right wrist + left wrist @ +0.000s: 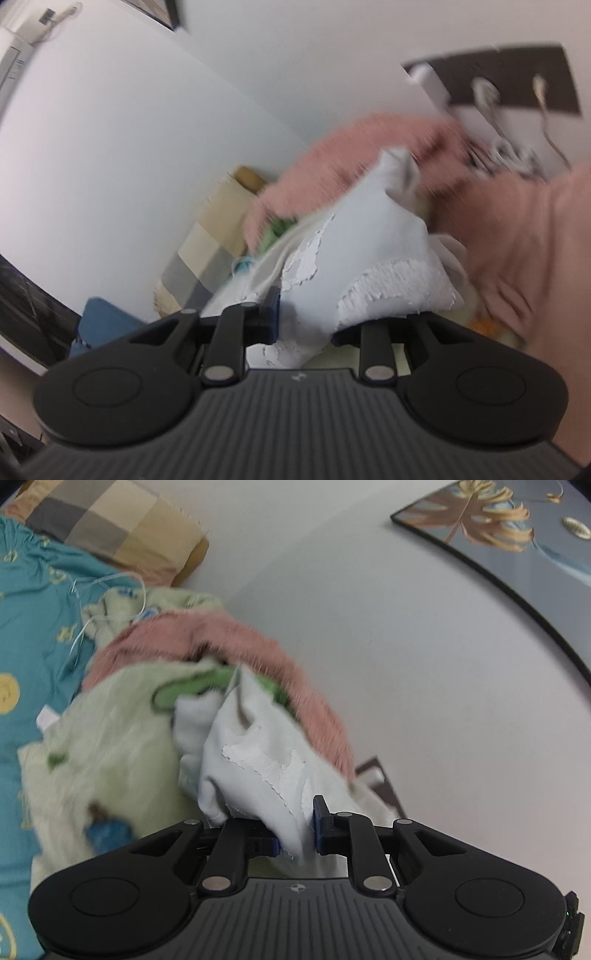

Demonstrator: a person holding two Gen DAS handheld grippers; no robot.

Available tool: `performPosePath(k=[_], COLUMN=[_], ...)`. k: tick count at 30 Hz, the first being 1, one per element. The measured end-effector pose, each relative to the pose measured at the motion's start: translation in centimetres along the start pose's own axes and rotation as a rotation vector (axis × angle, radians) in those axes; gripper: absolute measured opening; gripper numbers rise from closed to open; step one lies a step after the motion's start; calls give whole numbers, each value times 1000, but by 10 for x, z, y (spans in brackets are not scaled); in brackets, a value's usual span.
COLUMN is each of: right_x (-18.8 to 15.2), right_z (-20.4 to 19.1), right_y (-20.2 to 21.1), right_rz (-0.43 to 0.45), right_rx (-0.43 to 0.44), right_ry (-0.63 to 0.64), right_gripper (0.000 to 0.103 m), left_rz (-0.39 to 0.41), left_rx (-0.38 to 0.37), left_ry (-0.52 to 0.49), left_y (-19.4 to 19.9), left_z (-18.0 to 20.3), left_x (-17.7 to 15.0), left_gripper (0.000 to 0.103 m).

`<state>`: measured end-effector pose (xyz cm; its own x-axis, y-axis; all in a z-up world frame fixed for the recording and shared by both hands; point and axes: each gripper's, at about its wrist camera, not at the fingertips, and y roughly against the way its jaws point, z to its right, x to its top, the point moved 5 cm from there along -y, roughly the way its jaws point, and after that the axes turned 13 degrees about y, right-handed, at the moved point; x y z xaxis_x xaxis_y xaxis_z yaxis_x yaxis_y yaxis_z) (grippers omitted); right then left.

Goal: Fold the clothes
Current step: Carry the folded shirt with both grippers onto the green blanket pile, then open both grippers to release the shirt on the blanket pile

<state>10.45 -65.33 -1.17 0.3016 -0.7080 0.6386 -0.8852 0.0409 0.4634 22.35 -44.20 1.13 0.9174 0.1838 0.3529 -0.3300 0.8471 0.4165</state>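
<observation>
A pale grey-white garment with a cracked white print hangs bunched from my left gripper, whose blue pads are shut on a fold of it. In the right wrist view the same pale garment is pinched in my right gripper, and its cloth covers the right finger. Behind it lies a heap of clothes: a fuzzy pink piece and a light green printed piece. A pink garment fills the right side of the right wrist view.
A teal patterned bedsheet covers the left, with a checked pillow at the wall. A framed leaf picture hangs on the white wall. A dark wall panel with plugs and cables is at upper right.
</observation>
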Motion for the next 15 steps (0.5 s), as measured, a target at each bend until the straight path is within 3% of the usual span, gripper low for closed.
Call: performPosePath(k=[8, 12, 15], right_x=[-76, -79, -73], right_z=[13, 7, 7], right_y=[22, 22, 24], right_rz=[-127, -118, -124], right_rx=[-72, -84, -89], right_ry=[33, 101, 97], right_gripper=[28, 29, 31], left_rz=[-80, -70, -68], left_rx=[111, 147, 190], left_ry=[-48, -89, -152], left_y=[34, 37, 38], left_z=[-50, -58, -49], left_x=[-61, -72, -71], left_gripper=[18, 21, 31])
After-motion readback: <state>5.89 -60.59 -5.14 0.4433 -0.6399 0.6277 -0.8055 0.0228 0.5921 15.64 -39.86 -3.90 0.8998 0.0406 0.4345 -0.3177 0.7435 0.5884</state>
